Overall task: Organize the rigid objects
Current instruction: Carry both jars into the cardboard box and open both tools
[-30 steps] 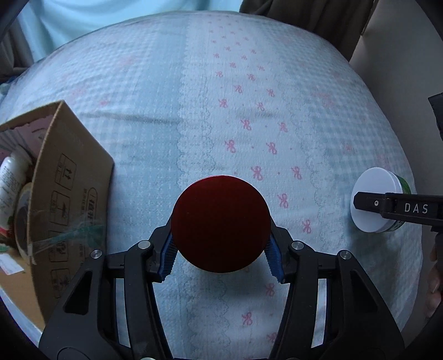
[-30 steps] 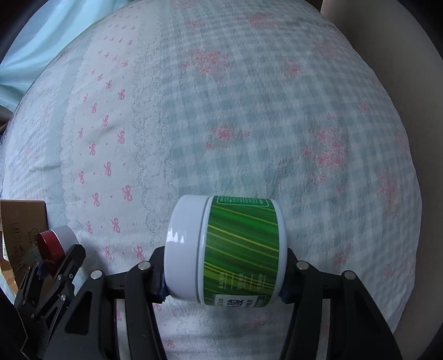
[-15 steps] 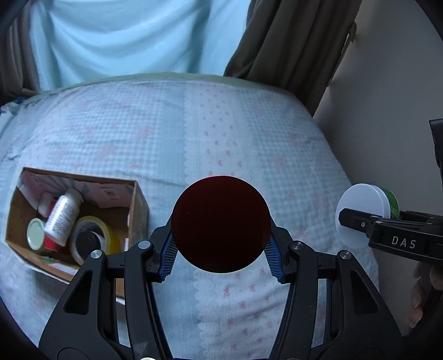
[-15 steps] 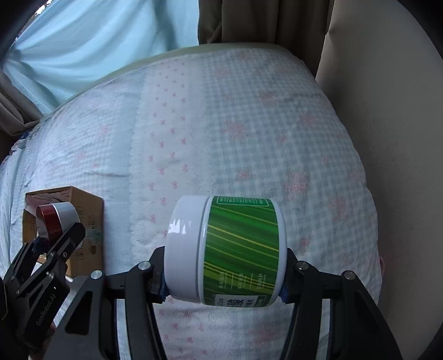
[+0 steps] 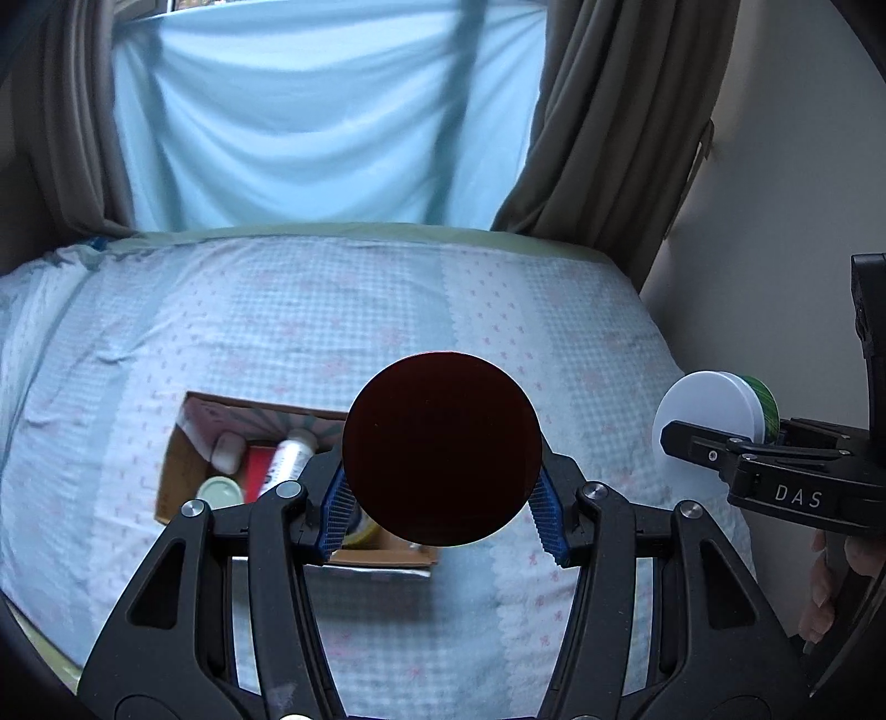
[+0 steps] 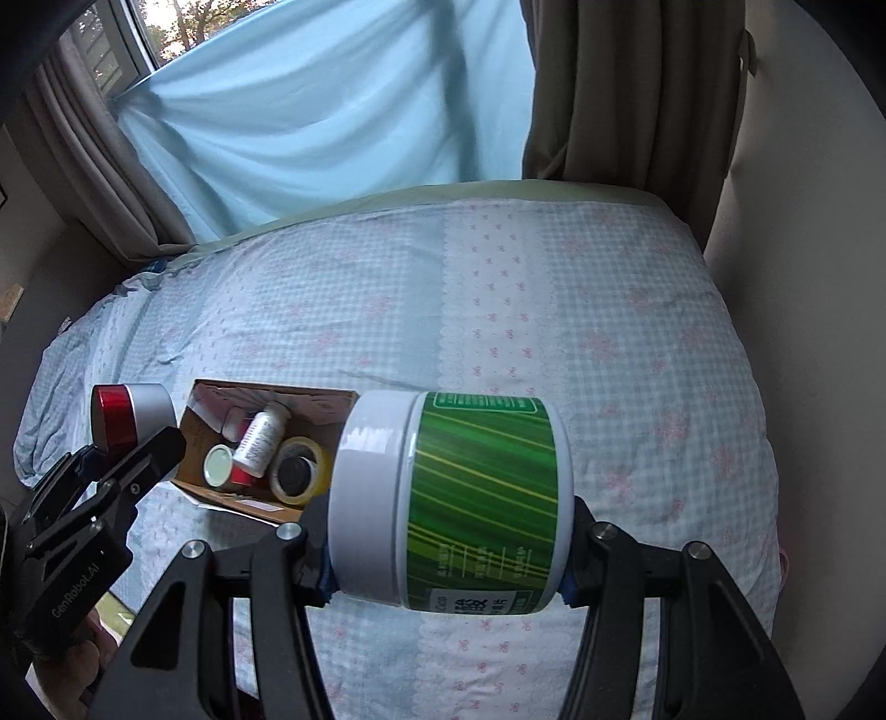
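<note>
Above the bed (image 5: pixel 277 310), our left gripper (image 5: pixel 443 498) clamps a red-lidded tin (image 5: pixel 441 448) and our right gripper (image 6: pixel 448 548) a green-labelled jar (image 6: pixel 451 507), both over the cardboard box (image 6: pixel 210 490) of bottles and tape.

Home bedroom: bed (image 6: pixel 554 310) under patterned quilt, brown curtains (image 6: pixel 626 83), window (image 6: pixel 127 39).
</note>
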Tool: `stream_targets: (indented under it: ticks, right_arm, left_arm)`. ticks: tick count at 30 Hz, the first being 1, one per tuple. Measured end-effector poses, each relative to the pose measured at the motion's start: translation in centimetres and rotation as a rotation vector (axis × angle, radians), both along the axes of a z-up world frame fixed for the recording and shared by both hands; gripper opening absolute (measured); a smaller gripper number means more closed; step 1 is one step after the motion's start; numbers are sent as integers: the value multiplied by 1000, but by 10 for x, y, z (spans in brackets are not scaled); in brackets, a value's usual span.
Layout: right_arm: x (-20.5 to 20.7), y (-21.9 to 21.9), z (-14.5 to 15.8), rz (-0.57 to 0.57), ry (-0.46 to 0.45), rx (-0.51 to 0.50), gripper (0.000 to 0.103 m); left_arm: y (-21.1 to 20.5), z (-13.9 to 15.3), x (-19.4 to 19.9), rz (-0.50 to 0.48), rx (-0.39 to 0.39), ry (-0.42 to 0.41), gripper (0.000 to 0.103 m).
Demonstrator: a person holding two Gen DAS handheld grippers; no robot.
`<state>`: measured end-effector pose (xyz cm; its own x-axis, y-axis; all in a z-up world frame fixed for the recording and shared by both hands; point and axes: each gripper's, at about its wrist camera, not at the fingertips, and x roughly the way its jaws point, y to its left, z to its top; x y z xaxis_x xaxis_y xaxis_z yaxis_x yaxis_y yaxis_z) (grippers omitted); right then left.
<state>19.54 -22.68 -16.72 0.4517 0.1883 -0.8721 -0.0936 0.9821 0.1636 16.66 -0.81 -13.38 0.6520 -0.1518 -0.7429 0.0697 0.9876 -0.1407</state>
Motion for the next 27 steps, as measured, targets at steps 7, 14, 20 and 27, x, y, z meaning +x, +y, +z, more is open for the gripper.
stream_targets:
  ticks: [7,14,20,27]
  right_arm:
    - [-2,77,4,11,5,38,52]
    - [12,147,-17,-61,46,56,52]
    - [32,187,-48,-119,109,46,52]
    - [67,206,-94,-113,197,-4,52]
  left_arm:
    - [88,-6,3,-7,23,28,51]
    - [165,-35,26,-67,49,93,50]
    - [200,-73,58,-104,50,171,51]
    - [215,-129,97,-112,56,271,50]
